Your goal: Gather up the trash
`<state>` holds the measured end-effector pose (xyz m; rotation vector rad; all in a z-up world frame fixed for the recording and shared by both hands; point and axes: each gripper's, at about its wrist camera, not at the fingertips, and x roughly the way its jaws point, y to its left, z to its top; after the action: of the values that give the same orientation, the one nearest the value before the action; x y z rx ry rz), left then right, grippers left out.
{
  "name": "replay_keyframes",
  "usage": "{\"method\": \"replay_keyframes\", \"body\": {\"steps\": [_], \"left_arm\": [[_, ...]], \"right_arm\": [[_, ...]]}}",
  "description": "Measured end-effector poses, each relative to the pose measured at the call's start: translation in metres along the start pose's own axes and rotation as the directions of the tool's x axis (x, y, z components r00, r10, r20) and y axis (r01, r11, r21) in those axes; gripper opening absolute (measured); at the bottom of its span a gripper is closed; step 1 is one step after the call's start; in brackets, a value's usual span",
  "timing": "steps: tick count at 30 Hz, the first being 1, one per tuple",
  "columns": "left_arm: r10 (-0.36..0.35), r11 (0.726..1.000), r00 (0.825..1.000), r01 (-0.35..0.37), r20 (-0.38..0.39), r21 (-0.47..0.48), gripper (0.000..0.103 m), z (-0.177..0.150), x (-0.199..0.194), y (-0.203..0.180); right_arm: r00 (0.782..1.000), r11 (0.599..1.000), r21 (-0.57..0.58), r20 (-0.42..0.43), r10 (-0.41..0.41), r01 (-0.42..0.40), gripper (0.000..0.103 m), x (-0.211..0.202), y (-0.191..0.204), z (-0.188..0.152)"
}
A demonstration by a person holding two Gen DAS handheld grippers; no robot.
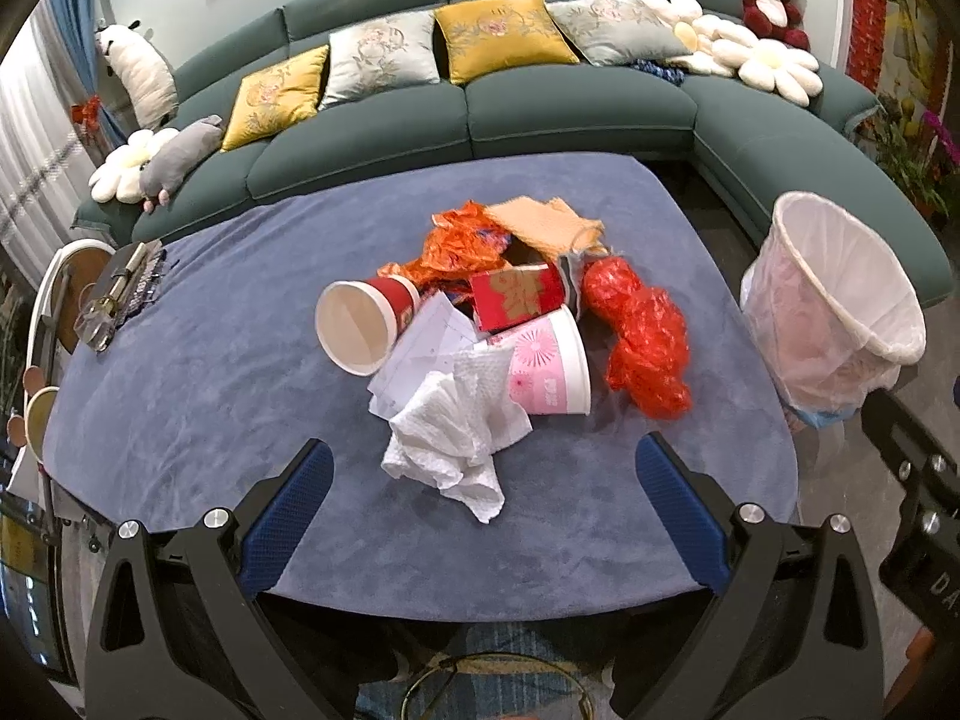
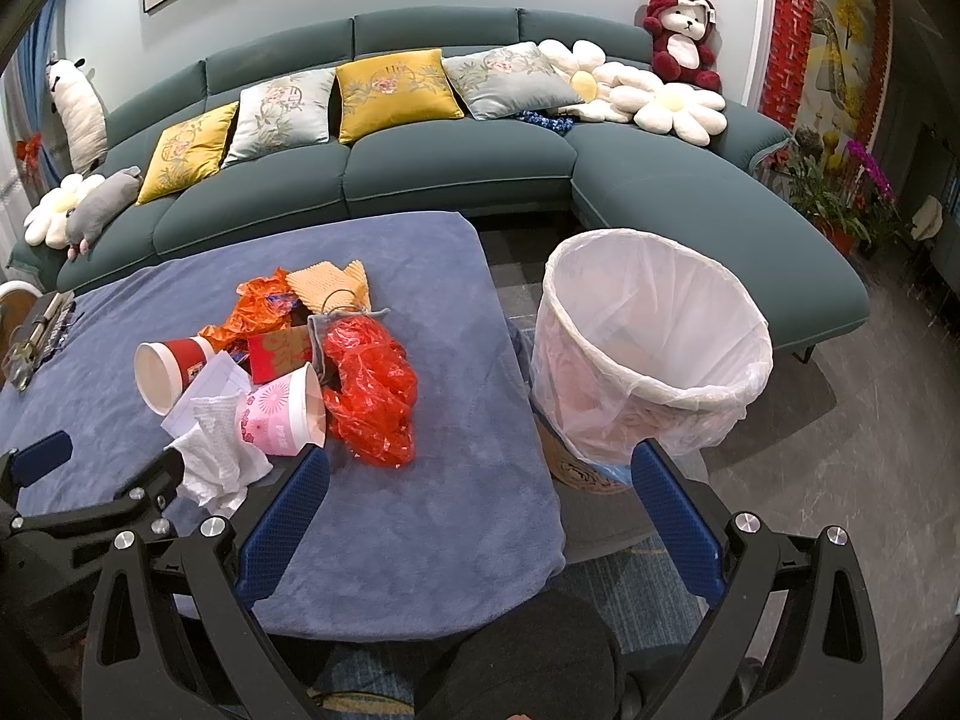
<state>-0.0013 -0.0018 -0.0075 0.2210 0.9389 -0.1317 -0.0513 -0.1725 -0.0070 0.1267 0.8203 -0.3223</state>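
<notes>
Trash heaped on the blue worktop (image 1: 210, 372), both grippers empty.
Left gripper (image 1: 483, 492) hangs with jaws apart just short of the crumpled white tissue (image 1: 456, 432); right gripper (image 2: 480, 498) spreads its jaws wide over the worktop's edge, near the lined bin (image 2: 648, 348) on the floor beside it.

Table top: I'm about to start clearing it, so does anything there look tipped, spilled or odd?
Yes. Two paper cups lie tipped on their sides in the trash pile: a red cup and a pink cup. No liquid shows on the blue cloth. The bin stands upright beside the table.
</notes>
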Motion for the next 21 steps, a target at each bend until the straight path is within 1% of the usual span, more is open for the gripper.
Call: {"method": "replay_keyframes", "body": {"steps": [3, 9, 12, 15, 18, 21], "left_arm": [[-0.008, 1.000, 1.000, 0.008, -0.023, -0.006, 0.096, -0.003, 0.007, 0.002], [0.021, 1.000, 1.000, -0.021, -0.016, 0.014, 0.096, -0.007, 0.016, 0.004], [0.034, 0.999, 0.999, -0.034, -0.007, 0.001, 0.096, -0.005, 0.023, 0.009], [0.015, 1.000, 1.000, -0.015, 0.003, -0.017, 0.096, -0.004, 0.034, 0.016], [0.006, 1.000, 1.000, -0.006, 0.004, -0.005, 0.096, -0.004, 0.050, 0.020], [0.027, 1.000, 1.000, -0.027, 0.009, 0.007, 0.096, -0.005, 0.066, 0.026]], "right_arm": [[1.000, 1.000, 0.003, -0.005, 0.005, -0.005, 0.096, 0.005, -0.001, 0.002], [1.000, 1.000, -0.004, -0.004, 0.017, -0.017, 0.096, 0.026, 0.008, 0.013], [1.000, 0.999, -0.021, 0.004, 0.030, -0.030, 0.096, 0.042, 0.015, 0.020], [0.999, 0.998, -0.034, 0.007, 0.049, -0.049, 0.096, 0.060, 0.025, 0.025], [0.997, 0.996, -0.038, -0.003, 0.080, -0.080, 0.096, 0.085, 0.036, 0.030], [0.995, 0.994, -0.047, -0.022, 0.093, -0.094, 0.095, 0.104, 0.048, 0.033]]}}
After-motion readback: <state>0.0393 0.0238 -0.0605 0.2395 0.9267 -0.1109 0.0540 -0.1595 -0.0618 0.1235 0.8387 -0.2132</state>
